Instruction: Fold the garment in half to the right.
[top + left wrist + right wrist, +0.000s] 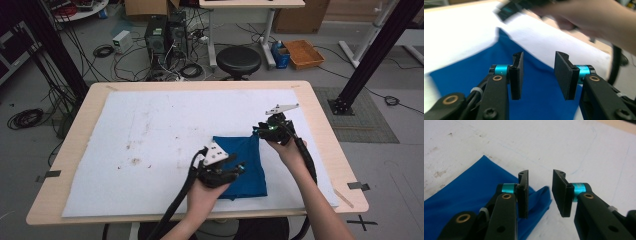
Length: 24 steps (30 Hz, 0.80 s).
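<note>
A blue cloth (245, 160) lies folded on the white mat (160, 125), right of the table's middle. My left gripper (239, 169) hovers over the cloth's near left part, pointing right; in the left gripper view its jaws (539, 55) stand open above the cloth (469, 75) with nothing between the pads. My right gripper (261, 131) sits at the cloth's far right corner. In the right gripper view it (540, 173) is open, and a raised fold of the cloth (469, 190) lies just below the left jaw, untouched by the pads.
The mat covers most of the wooden table (320, 125) and carries brown stains (132, 147) at its left. A black stool (238, 60) stands beyond the far edge. Black frame posts (372, 55) rise at both sides, and cables litter the floor.
</note>
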Each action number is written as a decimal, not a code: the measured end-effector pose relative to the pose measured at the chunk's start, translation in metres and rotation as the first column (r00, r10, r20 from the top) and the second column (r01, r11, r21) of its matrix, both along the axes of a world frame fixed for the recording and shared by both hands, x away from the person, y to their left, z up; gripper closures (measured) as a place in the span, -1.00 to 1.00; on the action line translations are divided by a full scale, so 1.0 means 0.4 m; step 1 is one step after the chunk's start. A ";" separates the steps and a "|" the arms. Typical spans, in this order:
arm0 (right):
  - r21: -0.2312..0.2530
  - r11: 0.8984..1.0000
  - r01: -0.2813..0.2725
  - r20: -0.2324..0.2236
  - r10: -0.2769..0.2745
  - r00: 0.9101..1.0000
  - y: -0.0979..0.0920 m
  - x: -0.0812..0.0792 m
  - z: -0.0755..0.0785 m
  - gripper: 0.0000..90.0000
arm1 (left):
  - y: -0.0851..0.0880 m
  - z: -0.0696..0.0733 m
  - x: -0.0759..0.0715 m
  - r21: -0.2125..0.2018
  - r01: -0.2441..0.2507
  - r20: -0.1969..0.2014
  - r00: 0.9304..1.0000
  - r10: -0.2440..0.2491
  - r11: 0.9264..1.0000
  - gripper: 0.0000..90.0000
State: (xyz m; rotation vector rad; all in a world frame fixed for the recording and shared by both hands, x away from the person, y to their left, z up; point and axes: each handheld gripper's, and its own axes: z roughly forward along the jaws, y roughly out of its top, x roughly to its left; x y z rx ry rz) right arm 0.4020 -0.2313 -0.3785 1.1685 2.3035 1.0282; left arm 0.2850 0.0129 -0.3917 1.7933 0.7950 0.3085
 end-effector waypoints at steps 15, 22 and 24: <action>0.009 0.991 0.132 -0.035 -0.132 0.991 -0.004 -0.024 -0.077 1.00 | 0.144 0.010 0.047 0.002 -0.156 0.037 0.987 0.155 0.988 0.28; 0.110 0.981 0.157 -0.045 -0.153 0.987 -0.023 -0.029 -0.065 0.71 | 0.155 0.000 0.067 0.007 -0.184 0.029 0.983 0.183 0.983 0.28; 0.105 0.981 0.162 -0.048 -0.158 0.986 -0.012 -0.031 -0.066 0.66 | 0.158 -0.002 0.072 0.007 -0.188 0.027 0.982 0.188 0.982 0.28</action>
